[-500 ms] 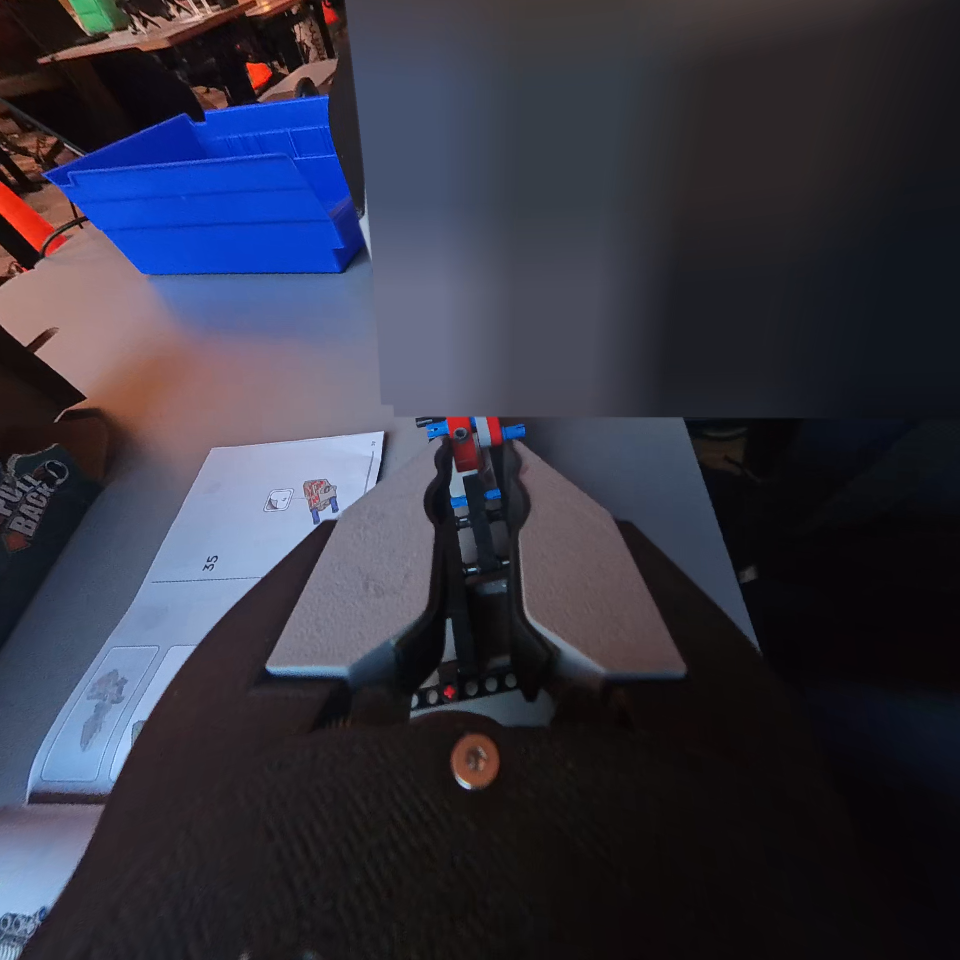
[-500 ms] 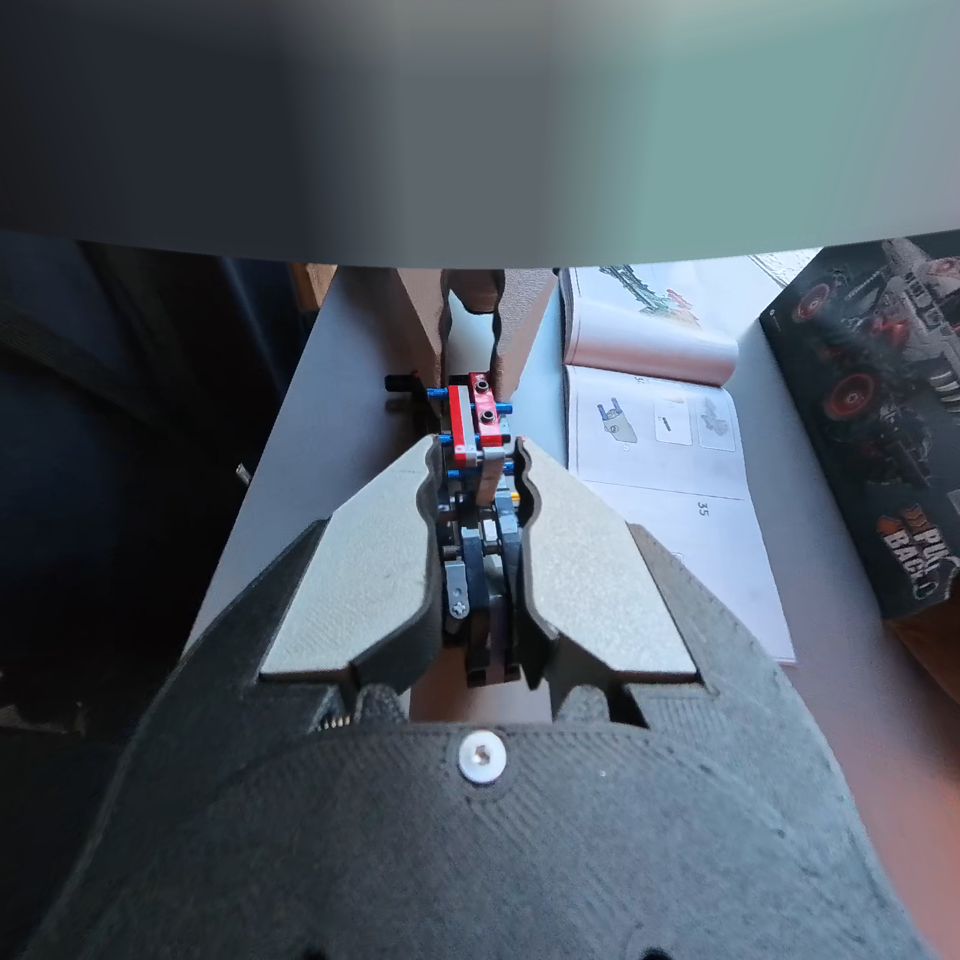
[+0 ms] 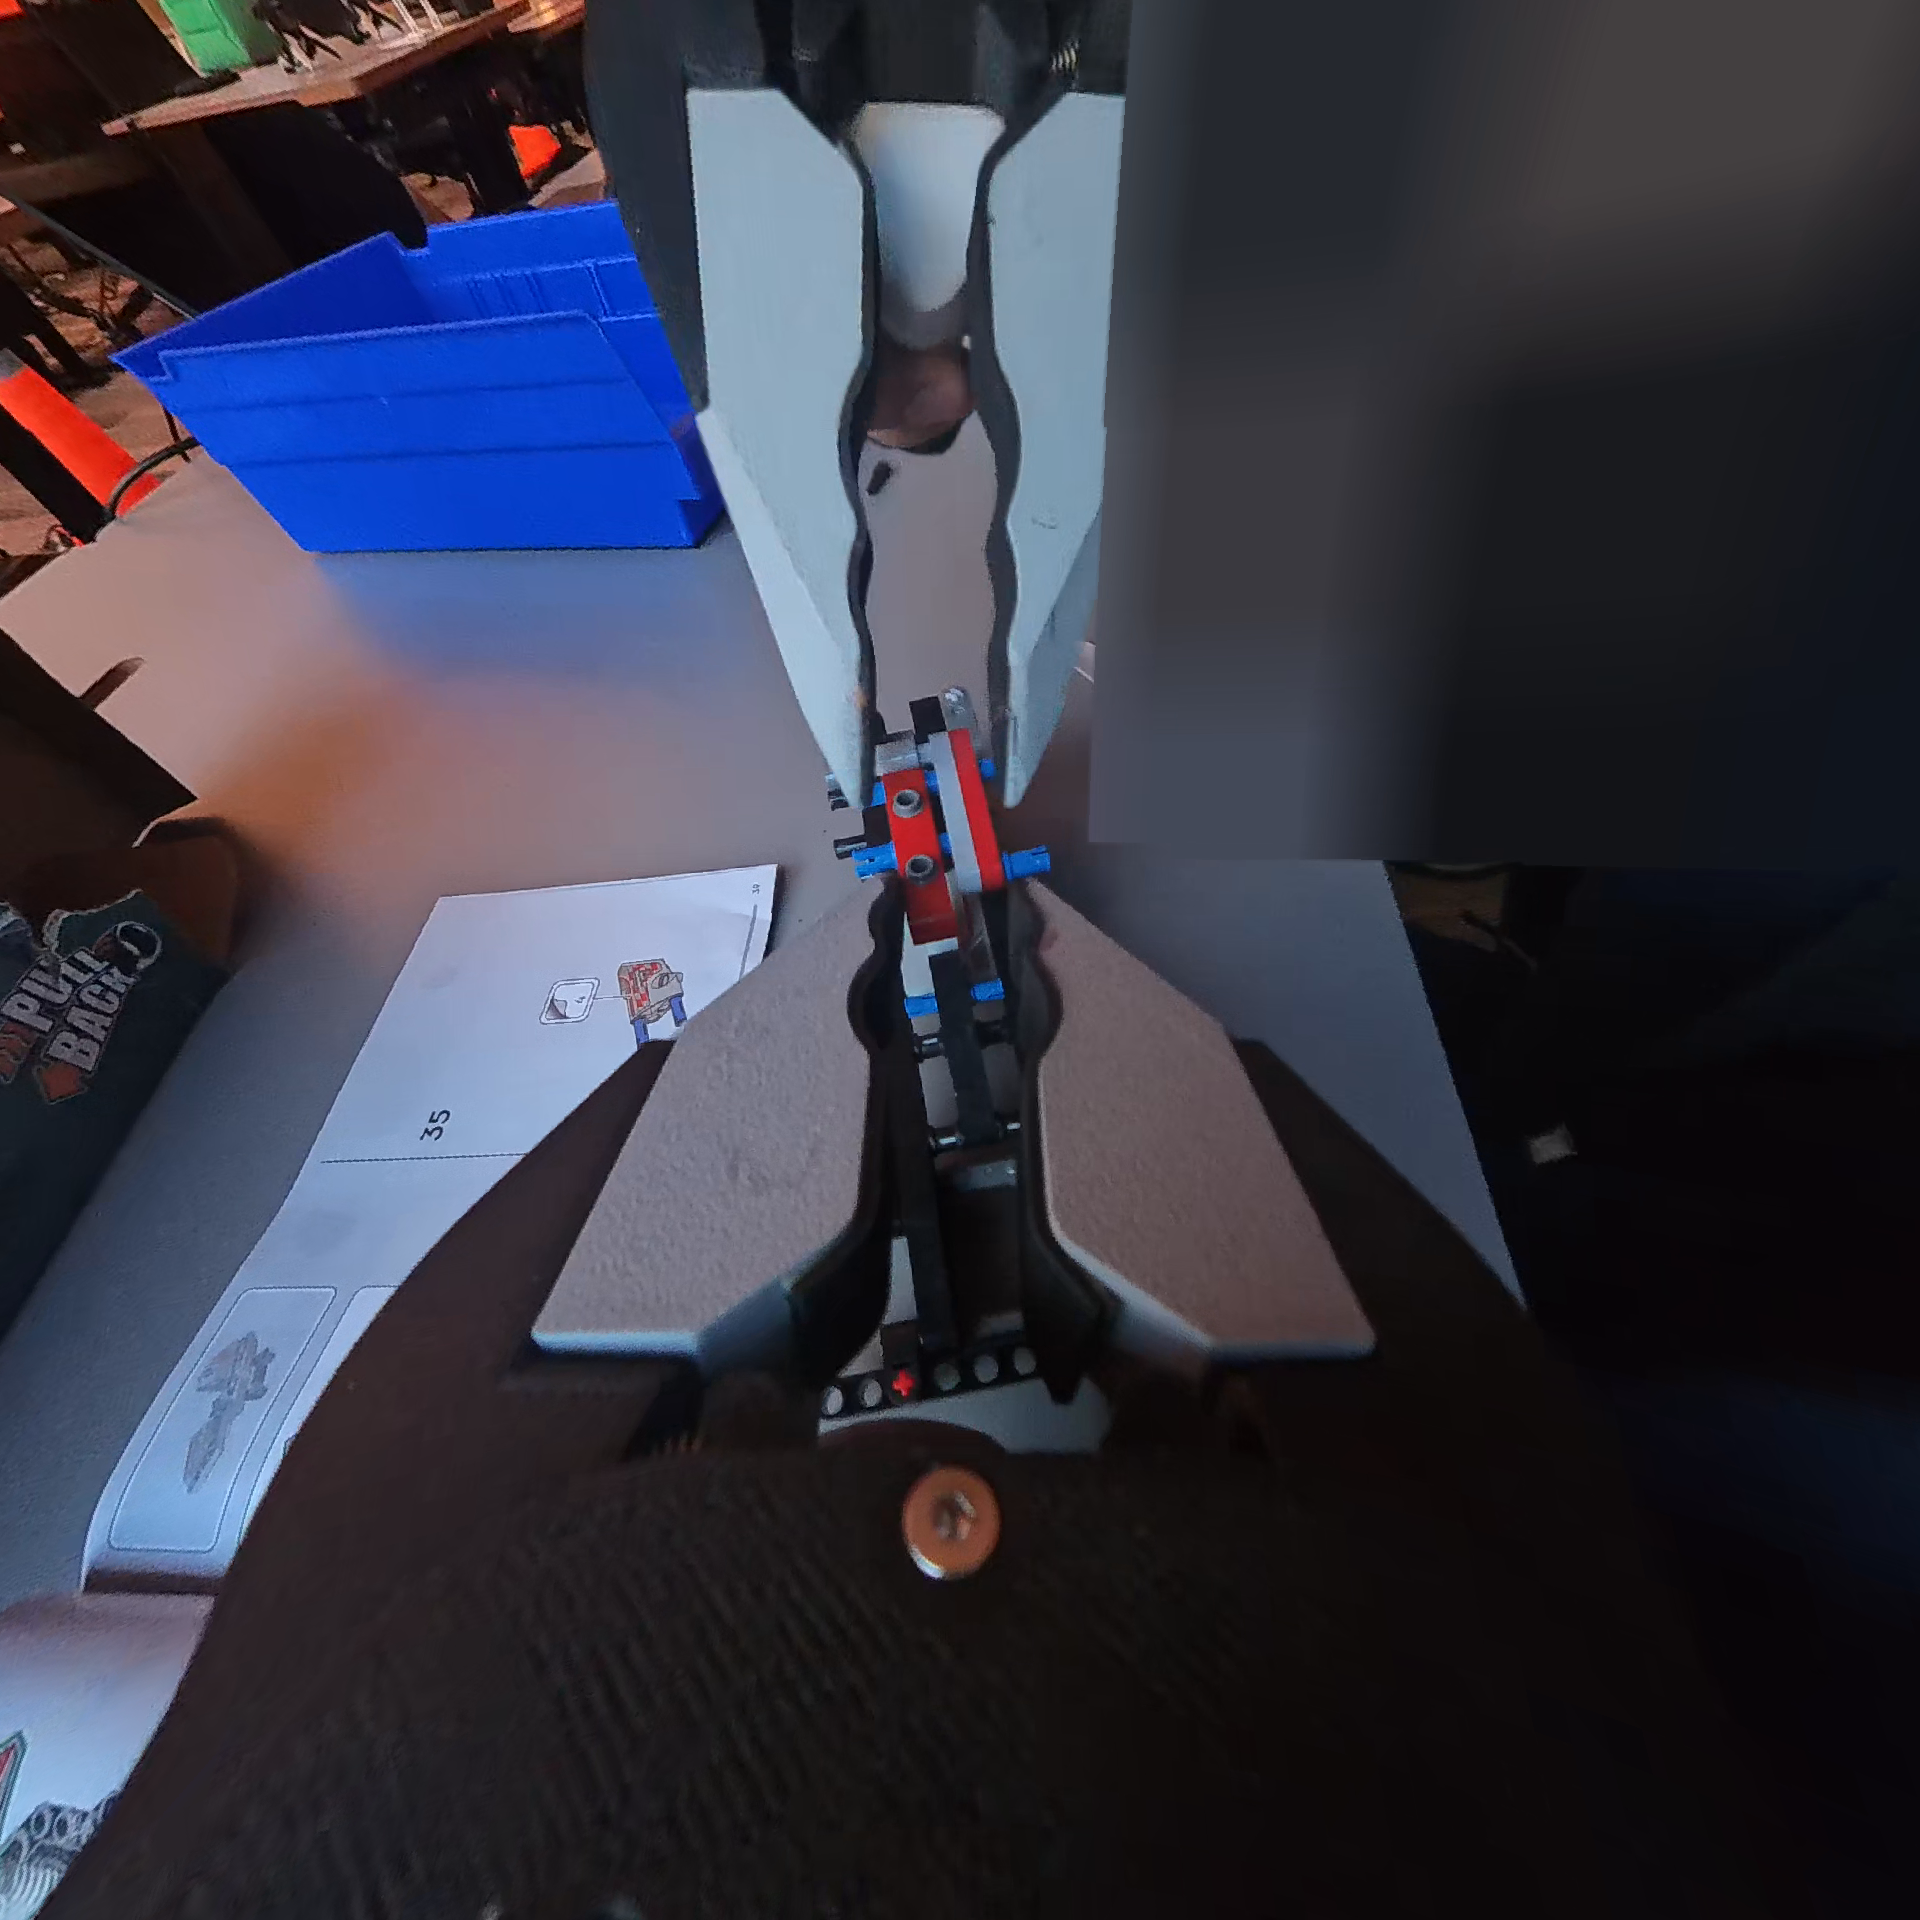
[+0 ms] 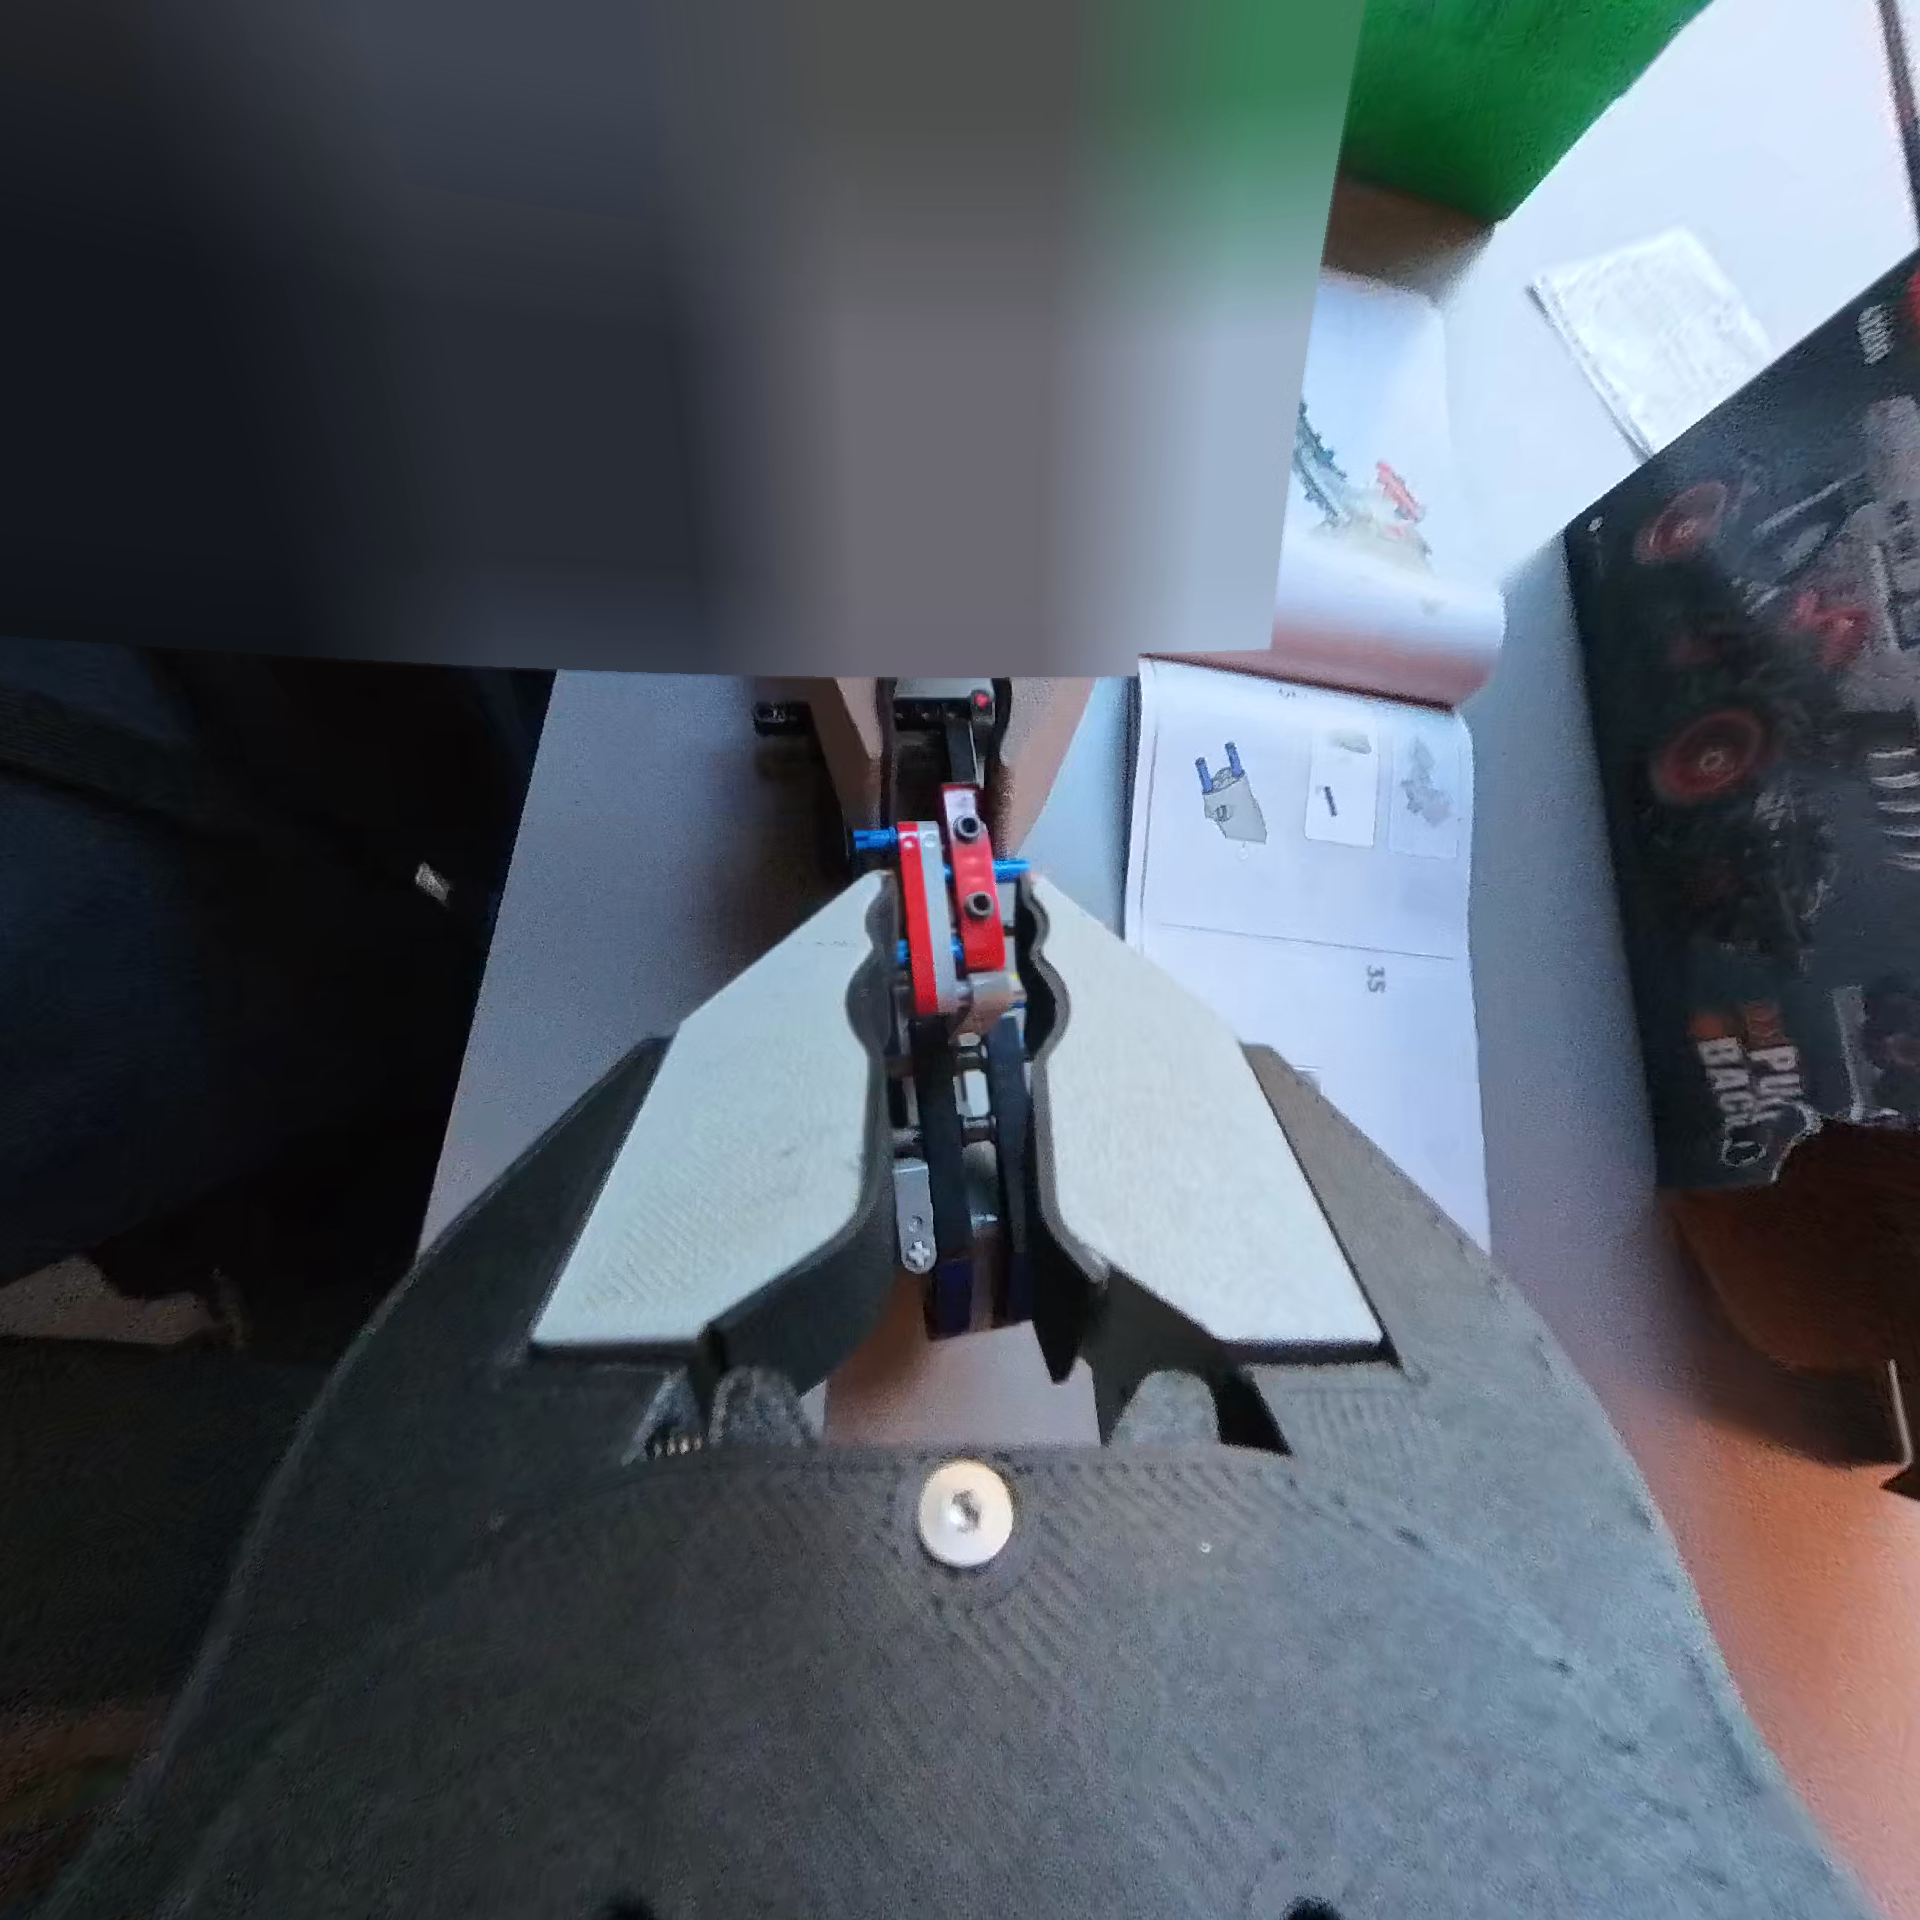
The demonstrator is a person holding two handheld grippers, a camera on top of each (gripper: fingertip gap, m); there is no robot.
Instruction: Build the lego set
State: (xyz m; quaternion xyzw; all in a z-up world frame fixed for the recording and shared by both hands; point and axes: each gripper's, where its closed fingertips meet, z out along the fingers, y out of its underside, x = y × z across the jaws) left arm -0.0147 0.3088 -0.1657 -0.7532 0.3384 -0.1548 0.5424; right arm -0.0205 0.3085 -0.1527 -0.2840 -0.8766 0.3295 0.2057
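L wrist view: L gripper (image 3: 951,935) clamped on the black end of the lego model (image 3: 940,842), which sticks out at 12 o'clock over the table (image 3: 520,707). R gripper (image 3: 930,769) comes in from 12, its tips pinching the model's red/grey end. Manual (image 3: 468,1091) at 9, blue bin (image 3: 436,426) at 10–11.

R wrist view: R gripper (image 4: 956,935) closed on the model (image 4: 951,904), red beams poking past the tips at 12; L gripper behind, mostly hidden. Manual (image 4: 1299,883) at 2, box (image 4: 1766,779) at 3.

Risk: both grips hold one thin assembly, so any twist or pull btwn hands could pop the blue pins (image 3: 1023,860) or split the beams; pieces would drop off the table edge nearby.
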